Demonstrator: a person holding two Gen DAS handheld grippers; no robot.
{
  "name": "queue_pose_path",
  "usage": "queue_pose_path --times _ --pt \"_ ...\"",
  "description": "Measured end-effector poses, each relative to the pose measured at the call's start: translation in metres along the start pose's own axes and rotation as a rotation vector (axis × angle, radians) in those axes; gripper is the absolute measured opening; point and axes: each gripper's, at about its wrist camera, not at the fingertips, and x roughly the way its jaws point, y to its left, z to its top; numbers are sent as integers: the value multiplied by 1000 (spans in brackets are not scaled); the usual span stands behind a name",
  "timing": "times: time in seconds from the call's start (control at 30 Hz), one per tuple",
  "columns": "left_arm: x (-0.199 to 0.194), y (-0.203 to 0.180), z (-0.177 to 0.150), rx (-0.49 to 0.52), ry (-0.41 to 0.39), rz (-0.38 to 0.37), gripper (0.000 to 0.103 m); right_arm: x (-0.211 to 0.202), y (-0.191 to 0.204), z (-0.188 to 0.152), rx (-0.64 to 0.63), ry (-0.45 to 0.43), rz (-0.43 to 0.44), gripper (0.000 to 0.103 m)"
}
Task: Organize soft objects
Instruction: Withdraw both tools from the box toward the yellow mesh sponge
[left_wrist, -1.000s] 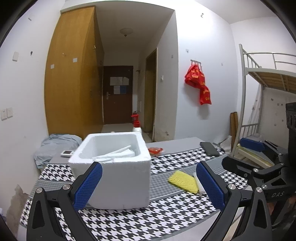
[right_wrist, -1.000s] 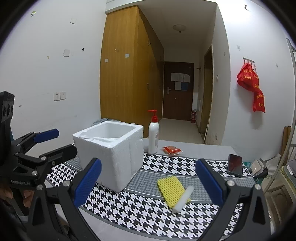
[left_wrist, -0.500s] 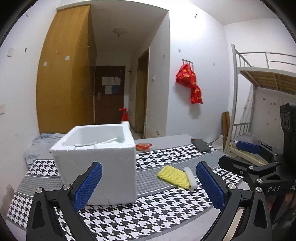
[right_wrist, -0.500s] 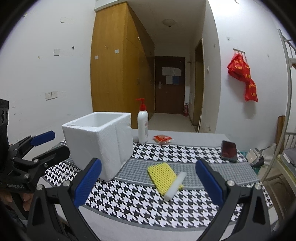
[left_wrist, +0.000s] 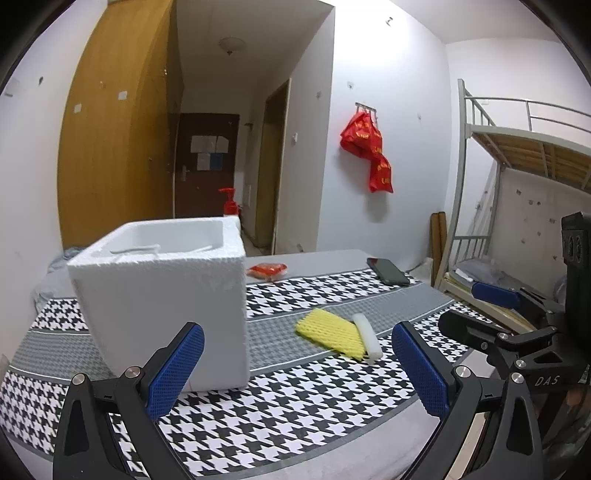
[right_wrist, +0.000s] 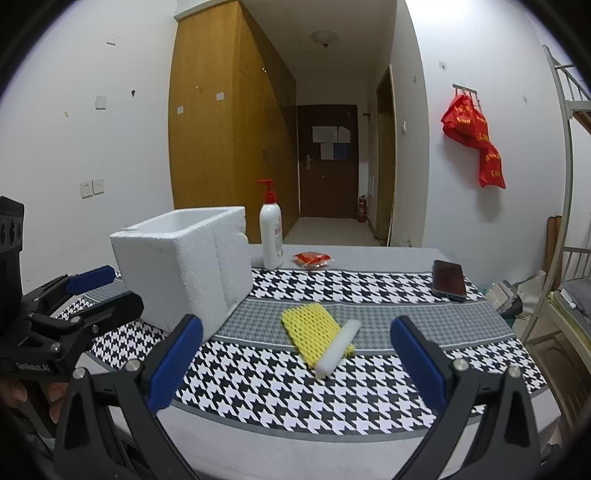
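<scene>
A white foam box (left_wrist: 166, 295) stands open-topped on the houndstooth cloth, with white foam pieces lying inside it. Right of it lie a yellow foam net sleeve (left_wrist: 328, 332) and a white foam stick (left_wrist: 365, 338) touching its right edge. My left gripper (left_wrist: 299, 369) hangs open over the table's front edge, the box just beyond its left finger. My right gripper (right_wrist: 295, 365) is open too, facing the yellow sleeve (right_wrist: 310, 328) and the stick (right_wrist: 338, 349), short of both. The box (right_wrist: 188, 266) sits to its left. Neither gripper holds anything.
A pump bottle (right_wrist: 270, 236) stands behind the box, with a red packet (right_wrist: 312, 258) beside it. A dark phone (right_wrist: 448, 280) lies at the cloth's far right. A bunk bed frame (left_wrist: 517, 147) rises to the right of the table. Red bags (right_wrist: 476, 136) hang on the wall.
Both grippers have dropped lower, so I see less of the box's inside. The left gripper has also swung right, shifting the box left in its view. Both stay open; nothing on the table moved.
</scene>
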Motion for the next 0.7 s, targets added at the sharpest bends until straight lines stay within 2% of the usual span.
queue_pose_path --times 0.7 --pt "53 -31 -6 37 127 -111 102 8 -36 -20 38 64 -126 103"
